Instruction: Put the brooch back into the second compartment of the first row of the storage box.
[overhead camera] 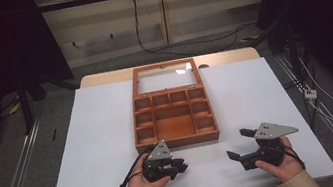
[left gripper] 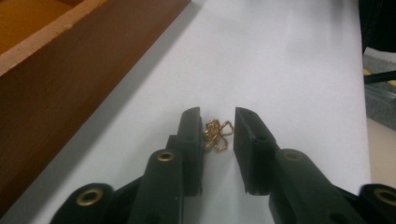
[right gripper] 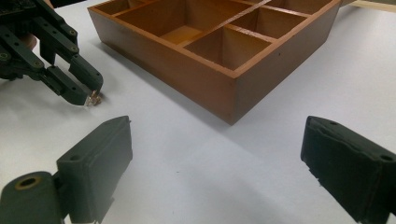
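A small gold trinket [left gripper: 217,134] of tangled loops lies on the white table, just right of the wooden box's front corner. My left gripper [left gripper: 218,121] has its two black jaws around it, and both pads touch its sides. In the right gripper view the trinket [right gripper: 95,98] glints at the tips of the left gripper [right gripper: 93,95]. From above, the left gripper [overhead camera: 183,165] lies in front of the box, pointing right. My right gripper [overhead camera: 236,143] rests near the table's front right, pointing left; its jaws [right gripper: 215,126] stand wide apart with nothing between them.
A brown wooden box [overhead camera: 178,142] with several compartments sits mid-table, its glass-paned lid [overhead camera: 166,78] laid open behind it. Its near wall [left gripper: 60,70] is close to my left gripper, and its corner [right gripper: 229,100] lies ahead of my right gripper. White tabletop [overhead camera: 256,99] spreads either side.
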A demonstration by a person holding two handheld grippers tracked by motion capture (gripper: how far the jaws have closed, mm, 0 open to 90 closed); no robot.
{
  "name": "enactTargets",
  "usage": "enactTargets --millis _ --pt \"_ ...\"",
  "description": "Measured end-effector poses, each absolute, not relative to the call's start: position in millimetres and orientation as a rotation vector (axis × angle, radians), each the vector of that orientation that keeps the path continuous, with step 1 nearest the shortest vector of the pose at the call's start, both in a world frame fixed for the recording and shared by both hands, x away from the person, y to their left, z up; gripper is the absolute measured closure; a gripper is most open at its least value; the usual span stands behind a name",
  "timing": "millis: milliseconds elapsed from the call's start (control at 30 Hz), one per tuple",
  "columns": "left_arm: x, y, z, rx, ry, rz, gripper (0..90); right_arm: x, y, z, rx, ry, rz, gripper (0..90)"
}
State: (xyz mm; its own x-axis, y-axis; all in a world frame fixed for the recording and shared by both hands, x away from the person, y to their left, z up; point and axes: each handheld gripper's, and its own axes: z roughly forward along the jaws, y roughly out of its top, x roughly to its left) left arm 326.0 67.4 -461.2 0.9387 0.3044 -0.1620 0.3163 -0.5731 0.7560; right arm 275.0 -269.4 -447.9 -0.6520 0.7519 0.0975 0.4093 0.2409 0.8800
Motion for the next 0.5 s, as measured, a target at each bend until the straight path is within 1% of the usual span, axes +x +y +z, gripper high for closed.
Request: enactTargets --millis 100,467,500 --pt "323.1 66.8 -460.9 2.234 0.416 -0.032 79.9 274.8 -268.5 -447.3 1.062 2.178 1.380 8.9" --pt "318.3 60.0 -459.0 2.262 0.416 -0.007 85.1 274.6 -267.8 -447.5 1.055 2.184 1.378 8.9" --pt "318.0 59.5 -458.7 2.266 0.414 -0.002 86.5 274.7 -267.5 -447.6 1.055 2.185 1.377 8.9"
